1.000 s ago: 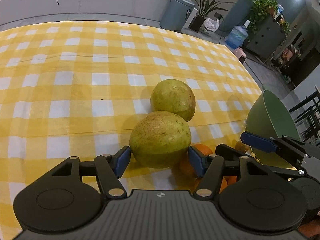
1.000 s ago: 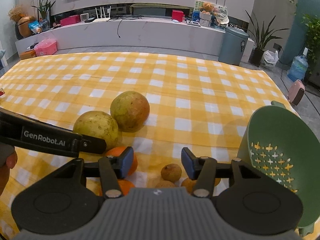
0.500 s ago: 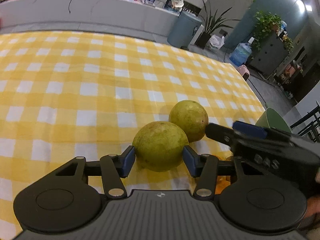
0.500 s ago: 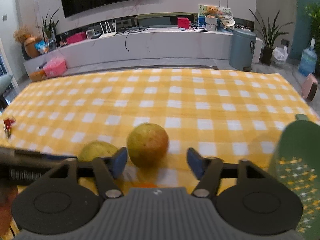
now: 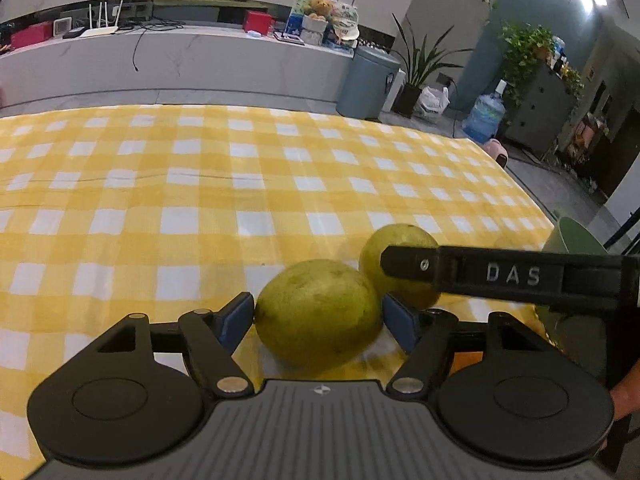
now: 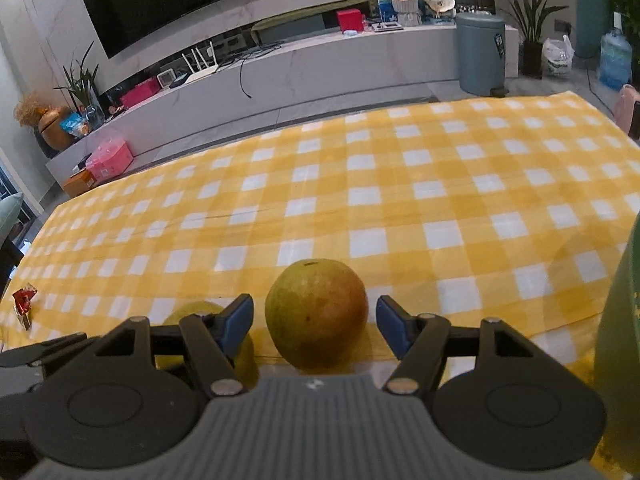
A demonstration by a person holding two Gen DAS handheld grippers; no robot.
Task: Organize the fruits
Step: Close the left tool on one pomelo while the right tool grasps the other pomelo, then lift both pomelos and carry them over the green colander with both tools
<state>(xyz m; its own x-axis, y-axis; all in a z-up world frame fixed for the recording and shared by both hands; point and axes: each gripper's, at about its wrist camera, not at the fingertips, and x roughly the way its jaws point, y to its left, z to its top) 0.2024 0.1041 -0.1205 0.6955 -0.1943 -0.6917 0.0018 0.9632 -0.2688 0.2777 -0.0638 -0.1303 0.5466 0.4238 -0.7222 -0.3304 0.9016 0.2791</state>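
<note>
Two grippers work side by side: the left gripper (image 5: pixel 318 314) has its jaws pinching a round yellow-green fruit (image 5: pixel 318 312), seemingly to lift it; the right gripper (image 6: pixel 314 320) has its jaws spread around a red-blushed green fruit (image 6: pixel 317 314) on the yellow-checked desk (image 6: pixel 400 192), untouched. A green colander (image 6: pixel 620 360) waits right.

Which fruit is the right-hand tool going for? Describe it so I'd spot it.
Look at the yellow checked tablecloth. Near its front edge sit two big round fruits; it is the reddish-blushed fruit, between the right gripper fingers. Its neighbour, the plain green fruit, has no red.
</note>
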